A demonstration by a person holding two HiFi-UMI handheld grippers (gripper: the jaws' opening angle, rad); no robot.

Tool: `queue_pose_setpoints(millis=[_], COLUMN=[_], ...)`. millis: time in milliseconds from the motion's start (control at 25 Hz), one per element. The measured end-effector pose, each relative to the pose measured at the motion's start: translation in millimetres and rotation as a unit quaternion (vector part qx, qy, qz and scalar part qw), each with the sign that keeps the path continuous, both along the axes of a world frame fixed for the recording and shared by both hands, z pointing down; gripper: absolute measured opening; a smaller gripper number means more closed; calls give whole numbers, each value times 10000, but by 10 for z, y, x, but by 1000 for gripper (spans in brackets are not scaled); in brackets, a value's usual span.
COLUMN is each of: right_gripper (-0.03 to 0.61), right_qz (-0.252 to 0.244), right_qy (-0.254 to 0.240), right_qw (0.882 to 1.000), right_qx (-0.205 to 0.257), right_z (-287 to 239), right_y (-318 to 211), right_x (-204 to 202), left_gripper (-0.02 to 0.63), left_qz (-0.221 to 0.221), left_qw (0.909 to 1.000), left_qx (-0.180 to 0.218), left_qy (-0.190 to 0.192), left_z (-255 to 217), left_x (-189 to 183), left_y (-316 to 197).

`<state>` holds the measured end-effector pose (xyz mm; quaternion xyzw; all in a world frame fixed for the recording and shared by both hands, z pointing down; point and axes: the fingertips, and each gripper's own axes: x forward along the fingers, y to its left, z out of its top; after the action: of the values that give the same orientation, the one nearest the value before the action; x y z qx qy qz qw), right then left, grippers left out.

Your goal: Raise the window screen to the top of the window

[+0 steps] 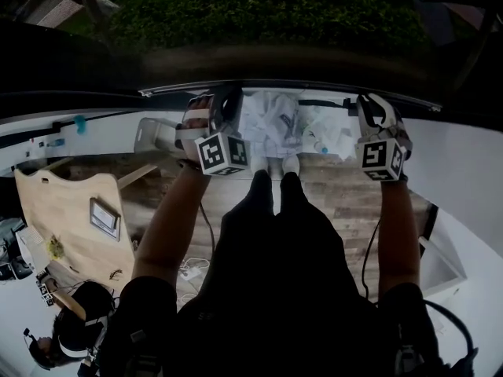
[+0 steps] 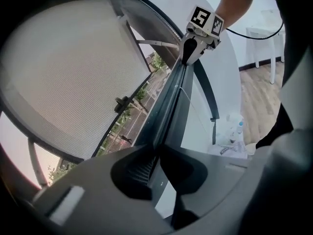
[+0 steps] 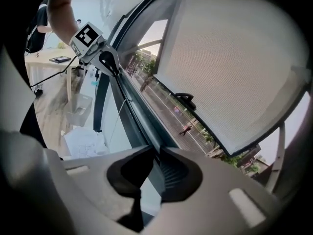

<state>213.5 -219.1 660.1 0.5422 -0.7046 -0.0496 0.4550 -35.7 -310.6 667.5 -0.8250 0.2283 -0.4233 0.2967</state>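
The window screen's grey mesh (image 2: 73, 72) (image 3: 234, 67) fills the window above a dark bottom bar (image 1: 299, 86) (image 2: 171, 102) (image 3: 132, 106). My left gripper (image 1: 226, 104) (image 2: 159, 153) is shut on the left part of that bar, which runs straight out between its jaws. My right gripper (image 1: 374, 108) (image 3: 157, 155) is shut on the same bar further right. Each gripper view shows the other gripper, the right one (image 2: 187, 58) and the left one (image 3: 110, 65), clamped at the bar's far end. A small dark latch (image 2: 122, 103) (image 3: 185, 99) sits on the screen's lower edge.
Outside and below is a green hedge (image 1: 259, 10). Under the window lie white papers and bags (image 1: 299, 128) and a bottle (image 2: 238, 126). A wooden table (image 1: 63, 210) stands at the left with a person (image 1: 71, 328) beside it. A white table (image 2: 264, 33) stands further off.
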Motion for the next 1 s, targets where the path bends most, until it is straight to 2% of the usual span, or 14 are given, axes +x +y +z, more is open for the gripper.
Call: queue_pose_setpoints(millis=[360,480,560,680,800,1000], right_gripper=[44,46,58,58,57,46], right_qz=[-313,-619,-710,-645,-553,-503], right_qy=[410,904,1259,1482,1469,1305], right_qw=[9977,9927,9884,9866,9876,9900], right_qx=[-443,-505,-462,-209,52,183], right_z=[63,93,112,50,-104,-392], right_y=[-2,45,37,16,8,10], right_x=[-51,-55,-68,-65,-46,-33], left_gripper=[46,46,44,44,44,44], left_qz=[-69,-59,-65,-36,-87,-114], left_qw=[9993,9993,9996,9999,9998,9997], left_qx=[-294,-320,-252,-82,-64,-89], left_qy=[232,192,122,104,154,201], left_z=[29,29,16,-64,-222,-488], left_x=[-24,-24,-27,-30,-23,-16], left_y=[-5,27,21,29,34,43])
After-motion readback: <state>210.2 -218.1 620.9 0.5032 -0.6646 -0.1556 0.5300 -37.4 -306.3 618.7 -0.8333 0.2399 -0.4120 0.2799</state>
